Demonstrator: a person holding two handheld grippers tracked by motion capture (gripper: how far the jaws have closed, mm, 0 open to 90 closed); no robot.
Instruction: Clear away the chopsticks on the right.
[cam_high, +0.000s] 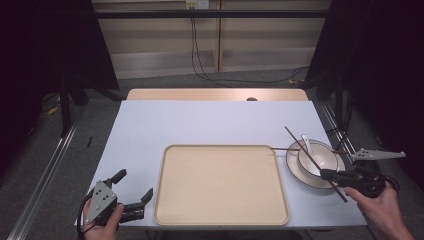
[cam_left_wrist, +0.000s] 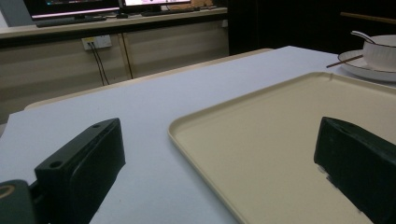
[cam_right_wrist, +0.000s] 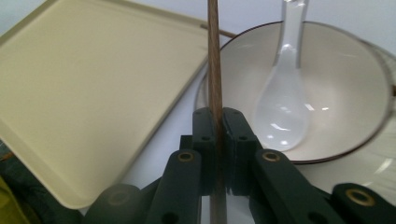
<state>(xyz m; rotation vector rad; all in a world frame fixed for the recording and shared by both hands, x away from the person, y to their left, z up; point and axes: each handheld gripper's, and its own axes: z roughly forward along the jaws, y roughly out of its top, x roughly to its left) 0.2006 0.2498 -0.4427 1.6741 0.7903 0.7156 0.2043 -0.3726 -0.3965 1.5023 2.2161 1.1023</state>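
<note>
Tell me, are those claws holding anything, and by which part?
The right gripper pinches one chopstick near its lower end. The left gripper is open, holding nothing.

lab | monitors (cam_left_wrist: 74, 7) | wall socket (cam_left_wrist: 96, 42) | dark curtains (cam_high: 40, 45)

In the right gripper view, the chopstick (cam_right_wrist: 214, 70) clamped between the jaws runs off the top edge, so its far end is cut off; beside it, the spoon (cam_right_wrist: 284, 102) handle also leaves the top edge. The bowl (cam_right_wrist: 336, 84) beside the chopstick is cropped at the right. In the left gripper view, the tray (cam_left_wrist: 280, 140) continues past the bottom and right edges.
</note>
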